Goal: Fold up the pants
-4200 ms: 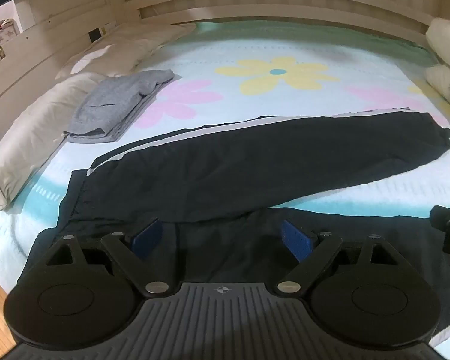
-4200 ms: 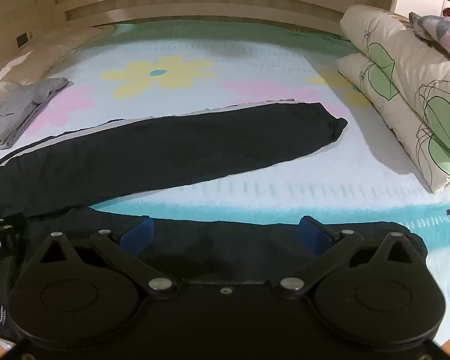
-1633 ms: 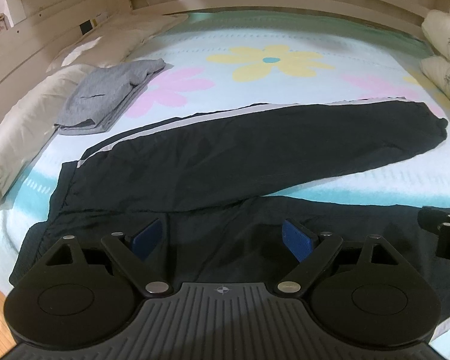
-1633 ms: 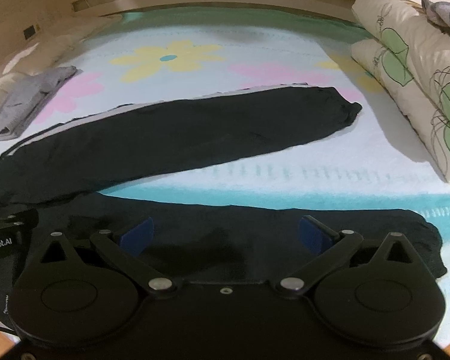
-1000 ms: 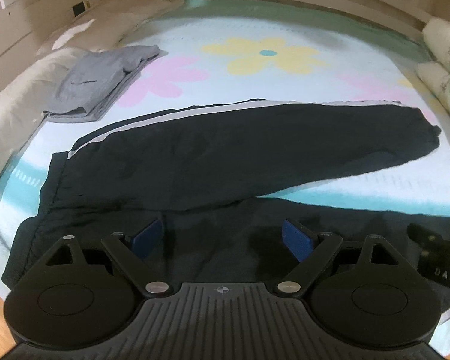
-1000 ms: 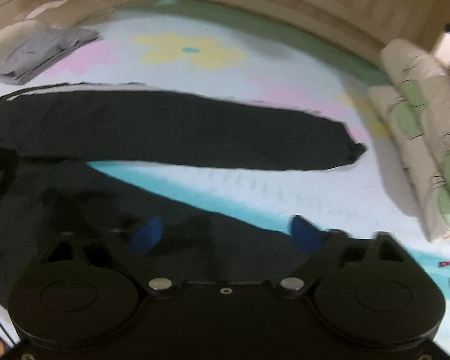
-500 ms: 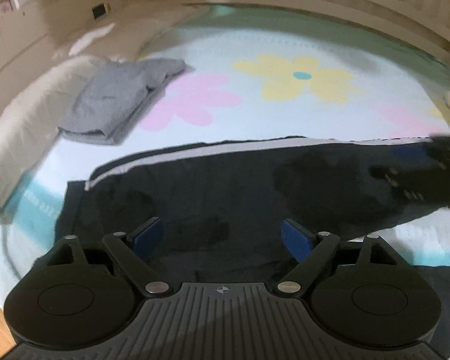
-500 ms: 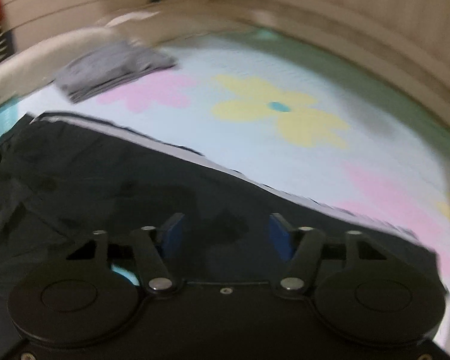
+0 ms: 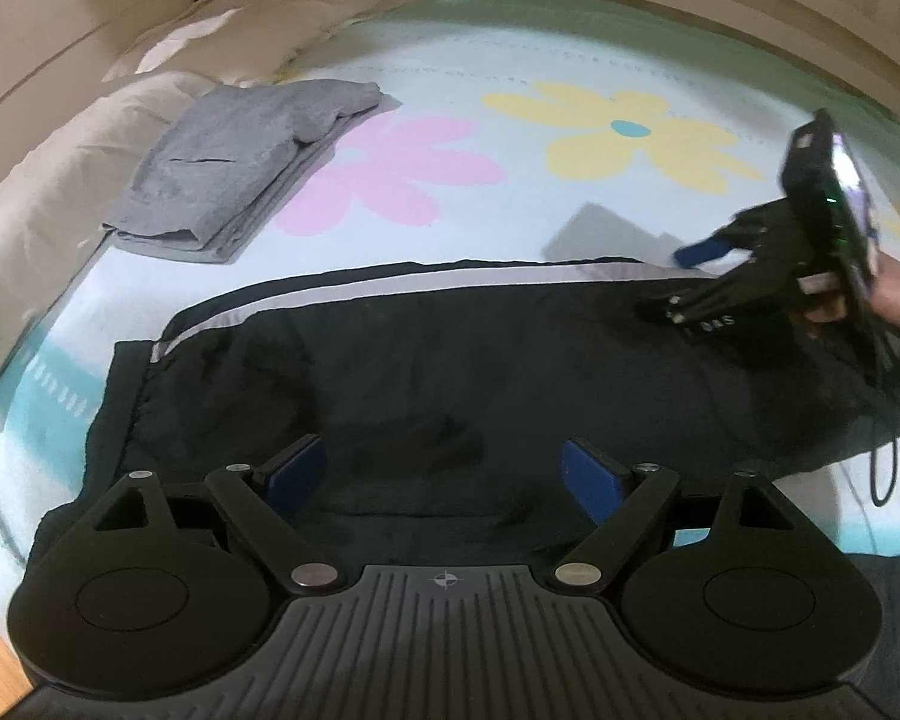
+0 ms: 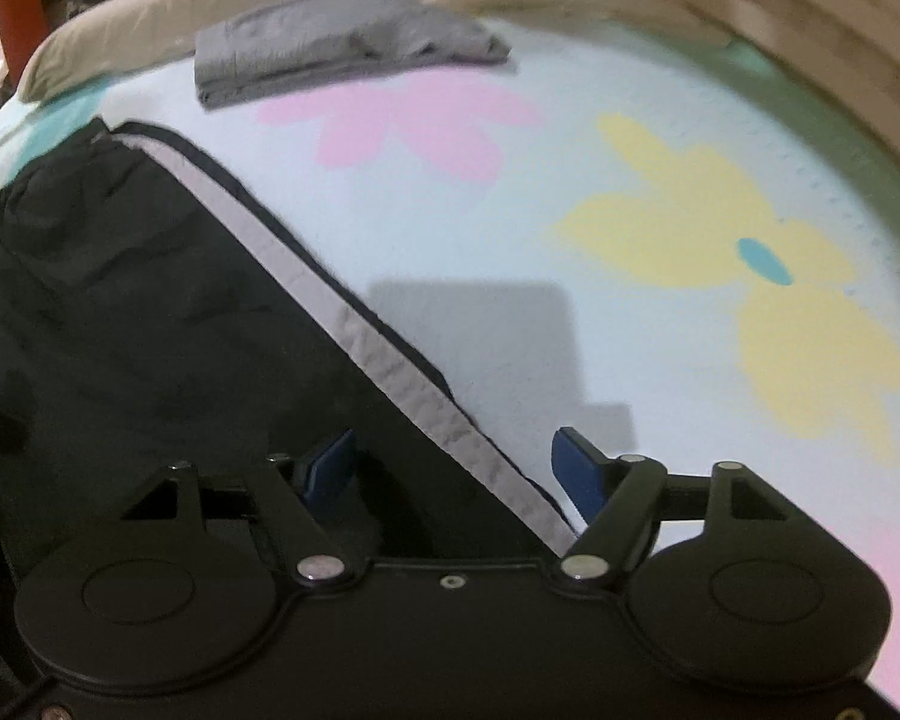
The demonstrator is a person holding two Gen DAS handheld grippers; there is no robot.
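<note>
The left tool (image 9: 444,471) is held low with fingers apart over one pair of black pants (image 9: 450,372) spread on the bed (image 9: 510,60). The right tool (image 10: 453,471), likewise spread apart, straddles the grey-striped edge. One folded grey garment (image 9: 234,168) lies beyond.

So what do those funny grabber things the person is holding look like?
Both are black plastic. The left gripper has two big round discs, silver rivets on its linkage arms, a ribbed grey base with a small crosshair mark, and blue fingers. The right gripper looks alike, with a smoother base. From the side it shows white lettering, a tiny green light, a dangling black cable, and the person's bare hand.
</note>
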